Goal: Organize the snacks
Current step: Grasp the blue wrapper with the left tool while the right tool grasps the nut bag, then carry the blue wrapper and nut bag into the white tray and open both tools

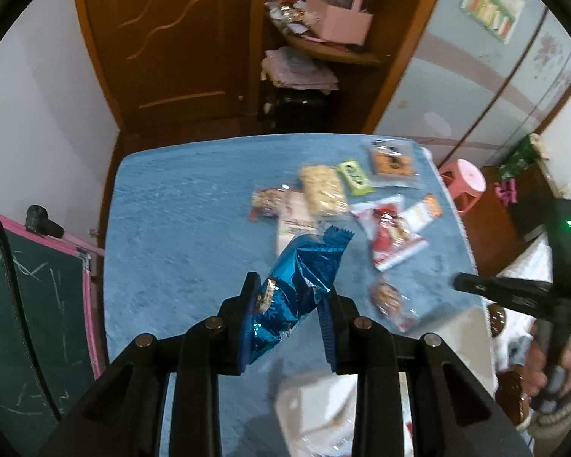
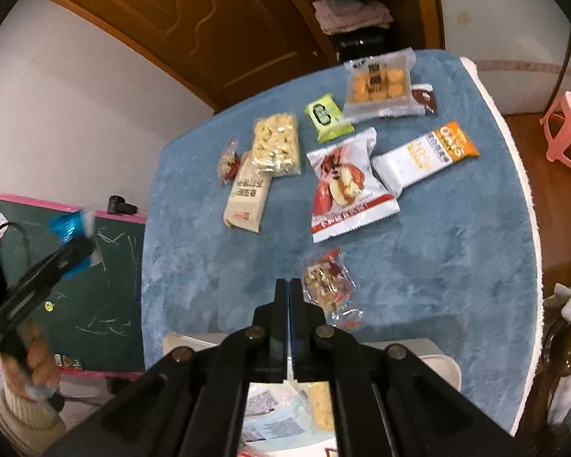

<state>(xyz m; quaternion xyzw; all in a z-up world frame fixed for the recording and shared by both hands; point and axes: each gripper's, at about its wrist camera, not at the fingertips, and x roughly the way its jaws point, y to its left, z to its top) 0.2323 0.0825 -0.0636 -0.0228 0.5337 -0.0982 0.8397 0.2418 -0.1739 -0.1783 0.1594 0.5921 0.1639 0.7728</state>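
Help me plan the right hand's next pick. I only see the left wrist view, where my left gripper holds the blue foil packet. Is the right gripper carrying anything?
Observer: No. The right gripper is shut and empty, and the clear nut packet lies just right of its tips.
Operator: Is anything hidden at the far edge?
Observer: Yes. A dark brown packet sticks out from behind the orange biscuit pack.
Operator: Is the tray filled yet?
Observer: Partly. The white tray below the right gripper already holds a pale yellow snack pack and some printed wrappers.
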